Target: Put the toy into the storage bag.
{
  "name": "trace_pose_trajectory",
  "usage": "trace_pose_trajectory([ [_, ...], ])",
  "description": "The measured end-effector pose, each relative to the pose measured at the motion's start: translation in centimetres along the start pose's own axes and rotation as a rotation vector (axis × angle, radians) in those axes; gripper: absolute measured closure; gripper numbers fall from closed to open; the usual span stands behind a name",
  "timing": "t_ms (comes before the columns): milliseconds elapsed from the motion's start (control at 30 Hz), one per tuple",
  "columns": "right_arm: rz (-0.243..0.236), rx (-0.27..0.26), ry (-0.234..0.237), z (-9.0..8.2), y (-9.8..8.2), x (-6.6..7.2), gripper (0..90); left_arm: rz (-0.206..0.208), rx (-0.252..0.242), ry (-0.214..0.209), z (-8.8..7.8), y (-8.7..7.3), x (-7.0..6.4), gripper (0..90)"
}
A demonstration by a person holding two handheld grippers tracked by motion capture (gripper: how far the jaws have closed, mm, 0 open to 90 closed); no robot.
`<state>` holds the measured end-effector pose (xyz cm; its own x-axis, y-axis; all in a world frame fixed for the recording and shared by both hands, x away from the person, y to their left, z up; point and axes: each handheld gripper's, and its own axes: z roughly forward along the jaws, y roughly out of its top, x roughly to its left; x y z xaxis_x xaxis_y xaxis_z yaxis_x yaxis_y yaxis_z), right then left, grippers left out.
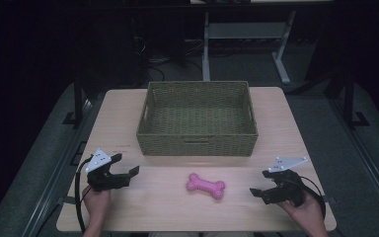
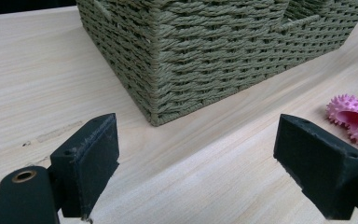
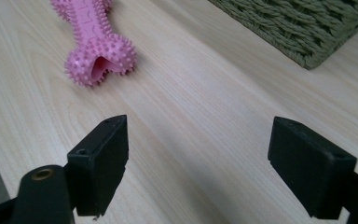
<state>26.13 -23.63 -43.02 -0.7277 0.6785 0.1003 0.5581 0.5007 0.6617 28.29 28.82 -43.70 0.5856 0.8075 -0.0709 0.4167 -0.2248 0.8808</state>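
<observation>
Lying flat on the bench (image 1: 128,113), the pink bone (image 1: 206,185) sits midway between the two hand-held grippers, just in front of the basket (image 1: 197,143) and clear of its wall. Left hand-held gripper (image 1: 127,172) hovers off to one side with its jaws spread wide and nothing between them; in its own view the bone (image 2: 356,117) peeks in at the edge. Right hand-held gripper (image 1: 257,193) is likewise wide open and empty, pointing toward the toy, which lies up ahead and apart from it in its own view (image 3: 97,42). Now, that bone looks like a small rubbery chew toy, covered in short nubs, with a hollow showing at the knobbed end, so I judge it light, soft and springy rather than stiff. Those nubs should bite against the pads, so slipping seems unlikely, and nothing here looks breakable. Best spot to take hold, in my view, is the narrow waist between the two knobs, jaws across the short way; grabbing a bulbous end risks it squirting out as it squashes.
</observation>
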Motion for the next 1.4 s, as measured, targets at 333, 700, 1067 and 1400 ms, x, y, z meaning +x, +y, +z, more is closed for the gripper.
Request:
trace_pose_trajectory([
  [333, -0.051, 0.057, 0.044, 0.3, 1.7, 0.6, 18.3, 0.000, -0.002, 0.008, -0.1, 0.0, 0.1, 13.6],
  [700, -0.083, 0.100, 0.096, 1.0, 3.4, 1.4, 17.5, 0.001, -0.004, 0.007, -0.1, 0.0, 0.1, 13.6],
  [1067, -0.125, 0.139, 0.134, 1.9, 5.3, 2.3, 17.2, 0.000, -0.006, 0.011, -0.1, 0.0, 0.2, 13.6],
  [1400, -0.173, 0.165, 0.160, 2.7, 6.9, 2.9, 16.2, -0.004, -0.008, 0.017, -0.2, 0.0, 0.3, 13.6],
])
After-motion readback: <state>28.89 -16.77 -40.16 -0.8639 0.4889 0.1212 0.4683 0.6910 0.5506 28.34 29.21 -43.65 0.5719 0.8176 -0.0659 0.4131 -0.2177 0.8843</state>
